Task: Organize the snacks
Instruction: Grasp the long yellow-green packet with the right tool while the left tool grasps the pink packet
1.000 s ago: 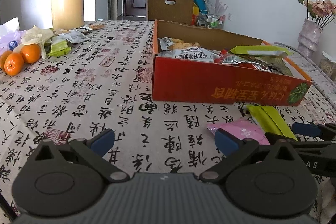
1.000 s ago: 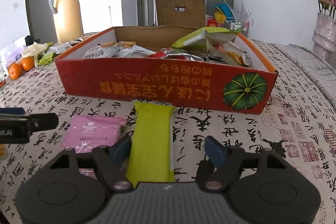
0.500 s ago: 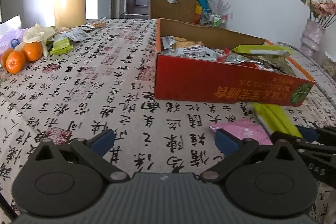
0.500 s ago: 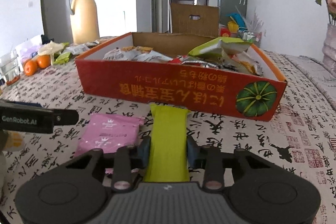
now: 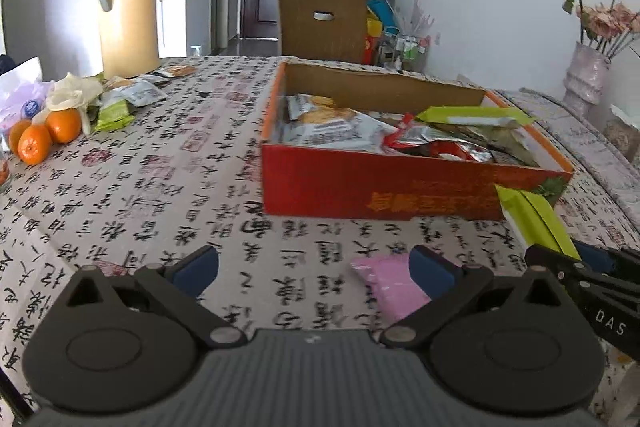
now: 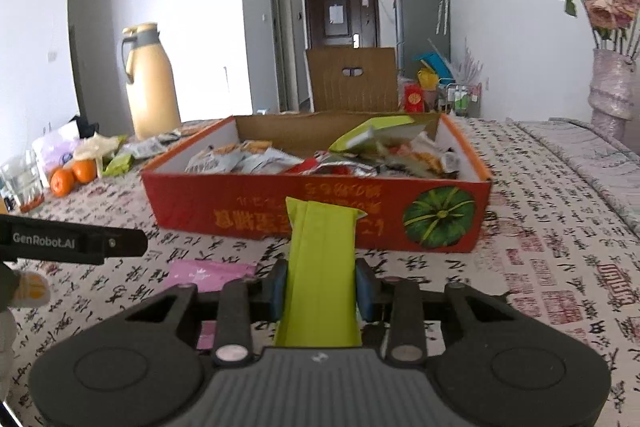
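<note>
The right gripper (image 6: 321,293), wide open around the green snack packet (image 6: 320,267) a second ago, now clamps it at lower centre, lifted before the red box (image 6: 316,211), ready to drop in, while the left gripper (image 5: 314,265) stays open, empty.

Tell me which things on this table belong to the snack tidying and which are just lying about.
Part of the job:
- green snack packet, clamped in the right gripper
- pink snack packet on the cloth
- red cardboard box holding snacks
- left gripper, open

Just lying about:
- oranges
- yellow thermos jug
- vase of flowers
</note>
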A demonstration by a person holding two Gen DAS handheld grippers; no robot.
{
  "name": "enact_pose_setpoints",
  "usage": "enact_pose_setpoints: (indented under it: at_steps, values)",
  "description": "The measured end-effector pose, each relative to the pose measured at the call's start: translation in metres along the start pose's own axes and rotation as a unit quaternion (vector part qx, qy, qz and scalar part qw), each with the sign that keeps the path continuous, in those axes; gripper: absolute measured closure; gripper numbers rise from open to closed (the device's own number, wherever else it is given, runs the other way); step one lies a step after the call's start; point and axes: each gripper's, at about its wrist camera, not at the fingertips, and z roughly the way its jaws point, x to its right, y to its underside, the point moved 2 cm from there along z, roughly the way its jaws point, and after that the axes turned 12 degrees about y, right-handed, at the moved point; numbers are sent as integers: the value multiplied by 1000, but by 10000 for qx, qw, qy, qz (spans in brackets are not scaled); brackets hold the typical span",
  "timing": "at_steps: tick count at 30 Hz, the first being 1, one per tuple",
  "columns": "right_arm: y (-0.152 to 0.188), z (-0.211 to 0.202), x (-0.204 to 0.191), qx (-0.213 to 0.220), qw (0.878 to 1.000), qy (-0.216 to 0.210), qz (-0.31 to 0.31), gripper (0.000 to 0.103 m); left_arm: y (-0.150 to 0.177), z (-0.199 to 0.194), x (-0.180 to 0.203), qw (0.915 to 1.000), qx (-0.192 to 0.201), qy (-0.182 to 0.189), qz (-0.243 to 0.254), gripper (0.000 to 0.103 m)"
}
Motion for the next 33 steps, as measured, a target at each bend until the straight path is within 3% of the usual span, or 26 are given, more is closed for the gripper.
enact_pose_setpoints:
  at_steps: [11,17,26,31,33]
  values:
    - [4,-9,42,176,9989,258,350,70,4,18,36,9989,-435,145,78,0]
    - [9,-8,51,148,9985,239,470,70,7,35,49,9973,-729,46,8,0]
    - [15,-4,57,105,9982,119,587,70,12,61,55,9934,-1028,-384,-329,0]
    - [16,-3,56,105,9982,59,590,70,15,65,60,9932,-1029,-514,-198,5]
    - [16,-3,56,104,9982,45,594,70,15,63,64,9939,-983,-478,-130,16]
